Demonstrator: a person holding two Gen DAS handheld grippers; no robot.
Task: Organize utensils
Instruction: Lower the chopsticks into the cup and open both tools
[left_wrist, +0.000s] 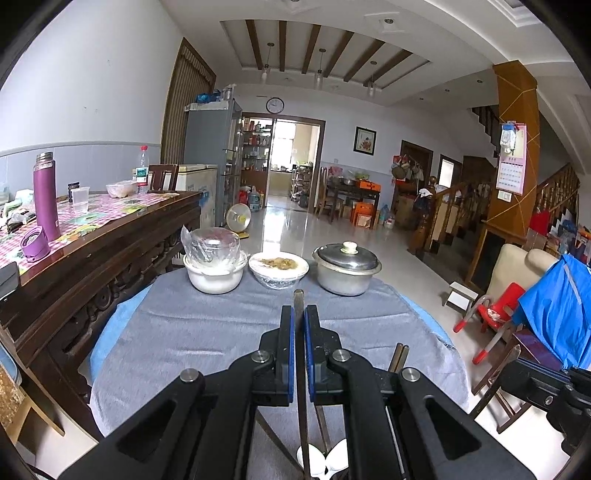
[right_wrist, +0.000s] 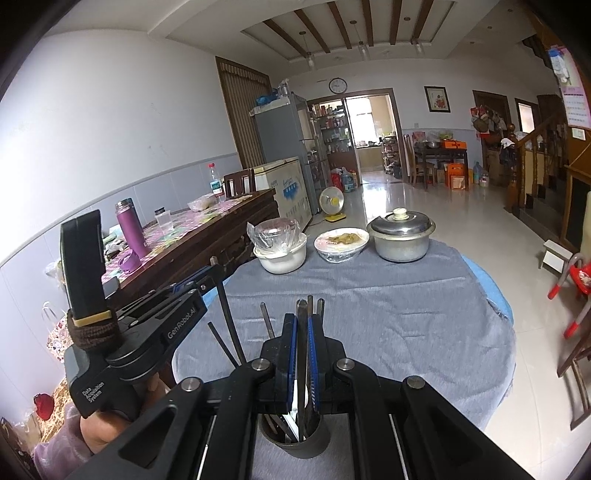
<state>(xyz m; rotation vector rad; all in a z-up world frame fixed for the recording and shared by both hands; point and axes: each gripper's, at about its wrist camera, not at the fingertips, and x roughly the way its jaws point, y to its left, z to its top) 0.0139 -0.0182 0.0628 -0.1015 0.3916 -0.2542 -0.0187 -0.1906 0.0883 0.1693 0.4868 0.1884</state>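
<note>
**Two grippers clamped on utensils above a cloth-covered round table**

Left to right. At far left, a dark wooden sideboard (left_wrist: 110, 236) carries a purple flask (left_wrist: 46, 195), a clear plastic cup (left_wrist: 80, 199) and a water bottle (left_wrist: 142, 171). To its right stands the round table, covered by a grey cloth (left_wrist: 207, 332). Along the cloth's far edge, in a row: a white bowl (left_wrist: 214, 275) holding a plastic-wrapped steel container, a shallow dish of food (left_wrist: 277, 267) covered in film, and a lidded aluminium pot (left_wrist: 346, 267).

Left gripper (left_wrist: 299, 314): the blue-padded jaws are closed on a single dark utensil handle (left_wrist: 298, 295), whose tip projects past the fingertips toward the dish. In the left wrist view, white spoon bowls (left_wrist: 325, 461) lie below the gripper at the near edge. In the right wrist view this gripper (right_wrist: 212, 266) appears at the left, raised over the table's left rim, its utensil slanting down.

Right gripper (right_wrist: 303, 317): the jaws are pressed together on a dark utensil handle (right_wrist: 302, 332) that stands upright in a dark cylindrical holder (right_wrist: 299, 439) at the near edge of the cloth. Several more utensil handles (right_wrist: 266, 321) rise from the same holder, just beside the gripped one.
</note>
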